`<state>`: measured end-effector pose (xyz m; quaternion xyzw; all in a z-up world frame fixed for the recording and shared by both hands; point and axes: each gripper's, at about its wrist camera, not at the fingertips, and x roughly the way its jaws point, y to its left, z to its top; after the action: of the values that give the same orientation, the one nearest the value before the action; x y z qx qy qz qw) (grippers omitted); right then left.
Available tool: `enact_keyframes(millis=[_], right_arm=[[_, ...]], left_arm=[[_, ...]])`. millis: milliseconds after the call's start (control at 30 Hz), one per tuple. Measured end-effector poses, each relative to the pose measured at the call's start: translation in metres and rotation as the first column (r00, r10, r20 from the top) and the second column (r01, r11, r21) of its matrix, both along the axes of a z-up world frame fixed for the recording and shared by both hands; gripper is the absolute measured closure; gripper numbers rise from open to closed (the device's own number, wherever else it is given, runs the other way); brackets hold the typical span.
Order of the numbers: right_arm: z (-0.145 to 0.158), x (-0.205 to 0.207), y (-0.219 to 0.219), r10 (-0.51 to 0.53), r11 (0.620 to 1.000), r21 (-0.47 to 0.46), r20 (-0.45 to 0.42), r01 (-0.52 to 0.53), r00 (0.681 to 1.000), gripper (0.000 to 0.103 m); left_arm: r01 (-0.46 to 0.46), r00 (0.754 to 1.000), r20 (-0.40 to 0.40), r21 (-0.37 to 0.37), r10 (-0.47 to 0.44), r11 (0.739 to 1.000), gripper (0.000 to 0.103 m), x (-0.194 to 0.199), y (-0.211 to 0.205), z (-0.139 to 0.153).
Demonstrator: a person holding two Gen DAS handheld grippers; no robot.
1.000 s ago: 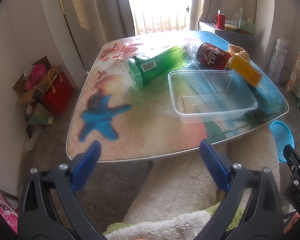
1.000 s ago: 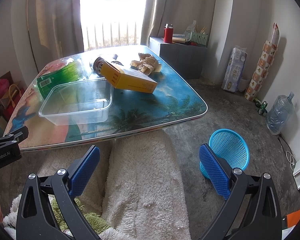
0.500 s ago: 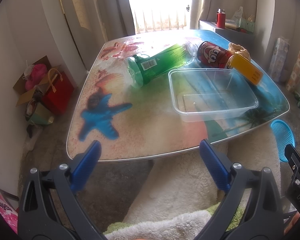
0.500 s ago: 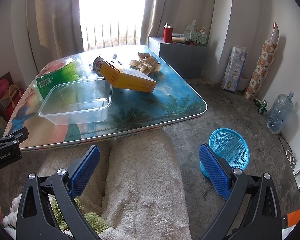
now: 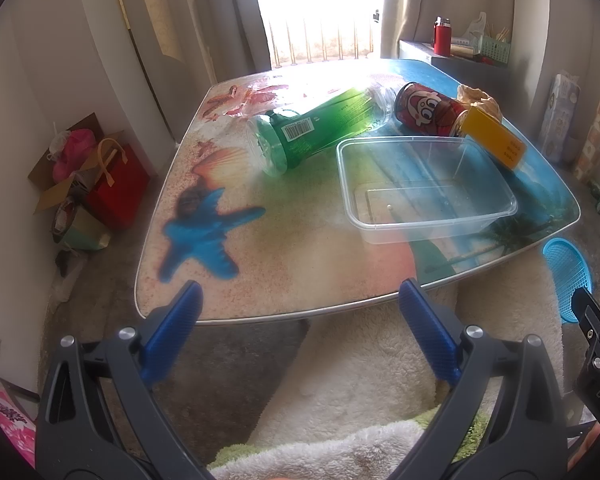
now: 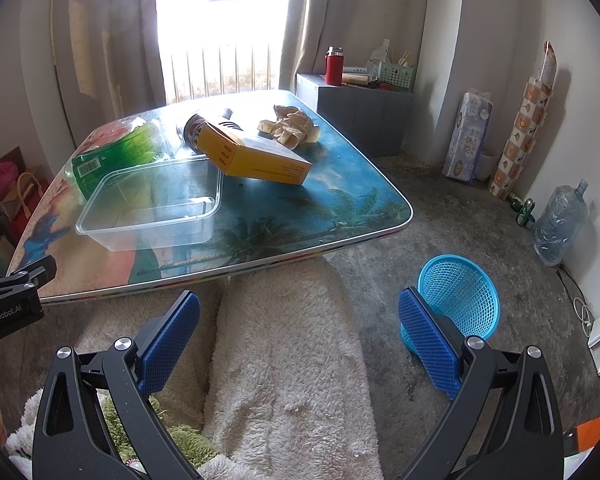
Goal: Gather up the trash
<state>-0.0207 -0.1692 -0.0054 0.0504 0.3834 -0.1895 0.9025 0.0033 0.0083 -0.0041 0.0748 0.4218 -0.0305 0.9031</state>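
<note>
Trash covers a low beach-print table point(image 5: 260, 280): green bottle point(image 5: 320, 128) on its side, red can point(image 5: 428, 112), yellow box point(image 6: 256, 156), crumpled paper point(image 6: 292, 128), clear container point(image 5: 424, 188). Left gripper point(image 5: 300, 332) and right gripper point(image 6: 300, 336) hover short of the table, jaws wide apart and empty, evidently readied for a first pick; blue basket point(image 6: 460, 292) stands on the floor beside the table.

The left gripper point(image 5: 298, 336) has eased slightly forward toward the table point(image 5: 260, 280), fingers spread as before
</note>
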Motion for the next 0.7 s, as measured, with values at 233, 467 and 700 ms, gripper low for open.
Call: enact_keyframes(millis=[233,467,700], right_arm=[[0.0,-0.002,-0.001,-0.001,1.0,0.002,0.001,0.001,1.0,0.006],[-0.004,0.0,-0.006,-0.009,1.0,0.006,-0.007,0.009,1.0,0.006],[-0.011,0.01,-0.01,-0.007,1.0,0.013,-0.03,0.008,1.0,0.006]], left_arm=[[0.0,1.0,0.0,0.002,0.0,1.0,0.009,0.0,0.004,0.0],[0.005,1.0,-0.007,0.003,-0.005,1.0,0.009,0.003,0.009,-0.005],[0.038,0.999,-0.034,-0.043,-0.04,0.998,0.009,0.02,0.014,-0.006]])
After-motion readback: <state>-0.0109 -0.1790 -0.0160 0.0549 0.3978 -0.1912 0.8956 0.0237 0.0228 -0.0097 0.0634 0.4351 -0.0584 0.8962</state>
